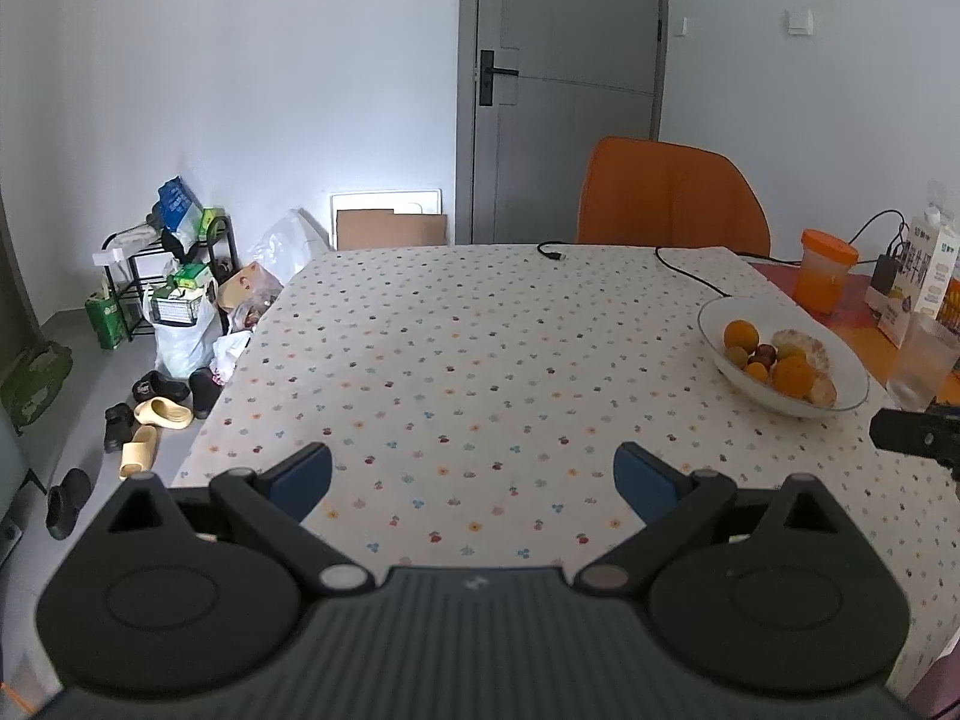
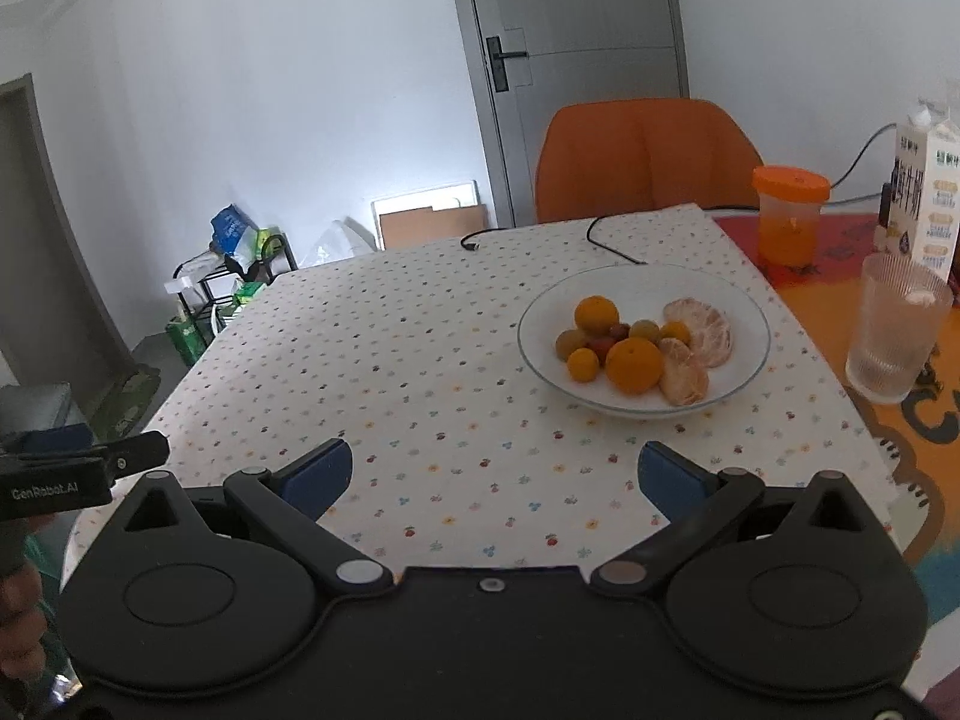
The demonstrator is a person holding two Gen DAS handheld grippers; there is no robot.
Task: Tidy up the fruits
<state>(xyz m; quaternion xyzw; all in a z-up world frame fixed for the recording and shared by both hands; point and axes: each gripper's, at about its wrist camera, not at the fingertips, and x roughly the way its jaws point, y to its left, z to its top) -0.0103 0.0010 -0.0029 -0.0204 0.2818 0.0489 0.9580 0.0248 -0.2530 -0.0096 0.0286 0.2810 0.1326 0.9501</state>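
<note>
Table: a table spread with a white flower-dotted cloth (image 1: 456, 348); its right end shows a bare orange patterned cover.
Fruit: a white bowl (image 2: 735, 381) near the cloth's right edge holds oranges (image 2: 633, 365), small yellow-green fruits, something small and red, and peeled citrus halves (image 2: 703, 330).
Left gripper (image 1: 474, 477): jaws spread wide over bare cloth, holding nothing.
Right gripper (image 2: 495, 477): jaws spread wide, holding nothing, just short of the bowl.
Beside the bowl: a ribbed glass (image 2: 897, 336), an orange-lidded jar (image 2: 789, 216), a milk carton (image 2: 927, 198).
Room: grey door (image 1: 564, 84), orange chair (image 1: 672, 198), cluttered shoe rack and slippers (image 1: 156, 414) on the floor.
Hard to make out: the carton's print; the small red fruit's kind.
</note>
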